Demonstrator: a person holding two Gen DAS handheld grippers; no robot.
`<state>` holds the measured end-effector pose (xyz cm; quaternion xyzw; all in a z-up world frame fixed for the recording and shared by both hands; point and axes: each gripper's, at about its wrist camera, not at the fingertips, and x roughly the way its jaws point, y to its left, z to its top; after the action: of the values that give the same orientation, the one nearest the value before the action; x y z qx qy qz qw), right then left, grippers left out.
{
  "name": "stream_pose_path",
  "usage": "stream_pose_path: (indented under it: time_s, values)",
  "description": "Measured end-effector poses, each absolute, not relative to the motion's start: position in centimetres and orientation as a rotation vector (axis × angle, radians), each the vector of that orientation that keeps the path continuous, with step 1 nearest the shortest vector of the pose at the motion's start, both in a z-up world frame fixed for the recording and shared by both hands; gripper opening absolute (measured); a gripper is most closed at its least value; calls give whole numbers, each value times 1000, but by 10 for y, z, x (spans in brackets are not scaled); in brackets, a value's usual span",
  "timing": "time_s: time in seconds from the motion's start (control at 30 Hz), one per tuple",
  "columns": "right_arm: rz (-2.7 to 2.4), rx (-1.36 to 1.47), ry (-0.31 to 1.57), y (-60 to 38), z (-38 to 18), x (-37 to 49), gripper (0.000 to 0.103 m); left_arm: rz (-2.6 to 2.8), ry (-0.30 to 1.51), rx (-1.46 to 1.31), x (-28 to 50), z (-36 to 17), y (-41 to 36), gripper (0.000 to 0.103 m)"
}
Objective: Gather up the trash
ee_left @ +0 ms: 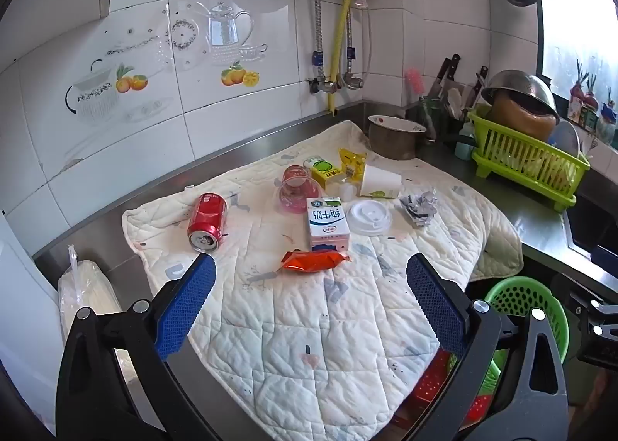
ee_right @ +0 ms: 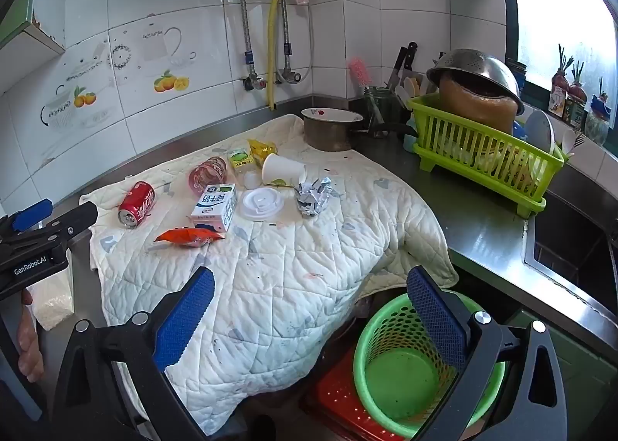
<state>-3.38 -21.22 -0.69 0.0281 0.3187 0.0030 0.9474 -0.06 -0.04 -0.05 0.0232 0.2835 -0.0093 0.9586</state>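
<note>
Hovering near edge of quilted mat (ee_left: pixel 309 325), left gripper (ee_left: pixel 311 279) and right gripper (ee_right: pixel 311 292) both spread wide, empty. Trash sits far side of mat: red can (ee_left: pixel 207 221) left, milk carton (ee_left: pixel 327 224) centre, orange wrapper (ee_left: pixel 314 260) nearest. Green basket (ee_right: pixel 409 371) low right, empty. Risks: can may roll if nudged; slick wrapper may slip from pads; mat may bunch.

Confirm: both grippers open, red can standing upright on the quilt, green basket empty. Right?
Not quite: the red can lies on its side on the quilt, its opened end facing the camera, as the left wrist view shows. Both grippers, left and right, are open; the green basket is empty.
</note>
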Motion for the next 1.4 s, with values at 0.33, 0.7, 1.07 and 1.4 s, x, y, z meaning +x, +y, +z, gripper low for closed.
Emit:
stream_pose_path:
  time_s: [0.33,0.7,1.07,1.4]
  values:
    - [4,58,650,-218,-10,-32,97,-16,580,49,0,-5,-3,98]
    - [-4,63,648,-219,-8,-34,97,-28,579,49,2,-2,-3,98]
    - [-7,65,648,-218,-5,-34,97,-29,575,48,2,0,-4,98]
    - [-5,64,650,-218,-5,-33,97,-30,575,46,2,0,-4,98]
